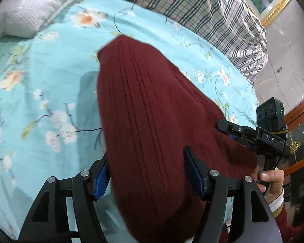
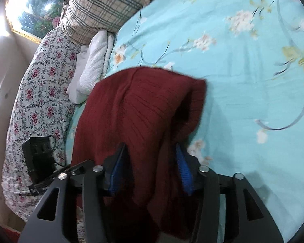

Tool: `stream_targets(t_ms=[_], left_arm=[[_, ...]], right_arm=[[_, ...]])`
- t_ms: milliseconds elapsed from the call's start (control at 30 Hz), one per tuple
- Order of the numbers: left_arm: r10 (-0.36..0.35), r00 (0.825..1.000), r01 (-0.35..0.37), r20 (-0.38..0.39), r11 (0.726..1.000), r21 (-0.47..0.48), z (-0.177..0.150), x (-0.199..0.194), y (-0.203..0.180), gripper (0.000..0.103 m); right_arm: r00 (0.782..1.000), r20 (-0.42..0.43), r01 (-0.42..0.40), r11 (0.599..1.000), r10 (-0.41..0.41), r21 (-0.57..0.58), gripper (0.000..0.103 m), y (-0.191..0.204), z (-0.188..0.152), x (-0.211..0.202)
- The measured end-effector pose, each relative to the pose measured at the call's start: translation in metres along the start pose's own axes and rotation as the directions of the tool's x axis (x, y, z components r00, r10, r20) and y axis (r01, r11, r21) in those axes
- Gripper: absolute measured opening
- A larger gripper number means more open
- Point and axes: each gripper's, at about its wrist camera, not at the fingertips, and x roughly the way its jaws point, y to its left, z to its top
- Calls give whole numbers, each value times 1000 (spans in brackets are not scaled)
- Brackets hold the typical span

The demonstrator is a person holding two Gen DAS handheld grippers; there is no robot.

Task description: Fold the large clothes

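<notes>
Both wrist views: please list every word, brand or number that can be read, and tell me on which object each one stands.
"DAS": white letters on the black body of the right gripper, seen in the left wrist view.
The maroon sweater shows no label or print.
The black device in the right wrist view carries no readable marking.

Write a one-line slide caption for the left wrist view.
Left gripper lifts a dark red knit sweater above the floral turquoise bedsheet, right gripper gripping its far edge.

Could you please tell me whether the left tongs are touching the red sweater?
Touching. In the left wrist view, the red sweater fills the gap between the left tongs, pressing against both blue pads.
</notes>
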Motion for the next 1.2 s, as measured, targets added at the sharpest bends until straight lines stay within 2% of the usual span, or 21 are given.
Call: stream_targets(t_ms=[167, 267, 400, 433, 467, 567, 633, 667, 767, 833, 867, 933, 1000, 1100, 1200], left_arm=[[20, 992, -23, 123, 999, 22, 0, -42, 0, 66], [-9, 986, 4, 167, 1000, 31, 6, -53, 1, 65], [-36, 983, 27, 178, 998, 53, 11, -50, -4, 55], [-52, 984, 42, 171, 997, 61, 12, -47, -5, 53], [-69, 985, 59, 160, 996, 66, 12, -44, -6, 51], [-69, 987, 56, 146, 994, 91, 15, -34, -17, 48], [-84, 989, 69, 126, 990, 120, 14, -28, -24, 48], [-87, 991, 73, 99, 988, 134, 13, -21, -28, 48], [-50, 997, 39, 61, 984, 171, 7, 2, -39, 48], [2, 998, -15, 66, 978, 207, 2, 8, -48, 48], [20, 997, -35, 74, 976, 217, 1, 3, -53, 48], [-3, 996, -15, 86, 977, 211, -4, -9, -55, 48], [-30, 994, 7, 107, 978, 209, -13, -29, -52, 48], [-40, 989, 3, 146, 969, 248, -33, -54, -49, 48], [-81, 985, 38, 150, 963, 267, -50, -67, -50, 48]], right_arm=[[996, 82, 22, 1000, -21, -20, 53, 4, 4, -27], [998, 61, 5, 999, -3, -38, 53, 10, 8, -20], [999, 8, 32, 998, -31, -52, 53, 16, 11, 8], [999, -6, 38, 998, -39, -52, 47, 16, 12, 16], [999, -11, 37, 998, -38, -55, 33, 15, 12, 21], [999, 50, 24, 996, -20, -89, 22, 23, 14, 11], [994, 106, 3, 993, 10, -117, 18, 27, 13, -4], [993, 117, 17, 992, -2, -125, 16, 27, 13, -8], [993, 68, 107, 989, -101, -102, 16, 10, 13, 10], [994, 39, 109, 992, -106, -60, 18, -3, 11, 20], [994, 46, 101, 994, -99, -46, 22, -4, 10, 16], [990, 87, 119, 992, -115, -47, 28, 2, 5, -1], [981, 145, 143, 986, -130, -83, 28, 15, -1, -25], [982, 189, 54, 986, -23, -160, 28, 41, -15, -48], [991, 118, -34, 964, 68, -264, 28, 72, -38, -40]])
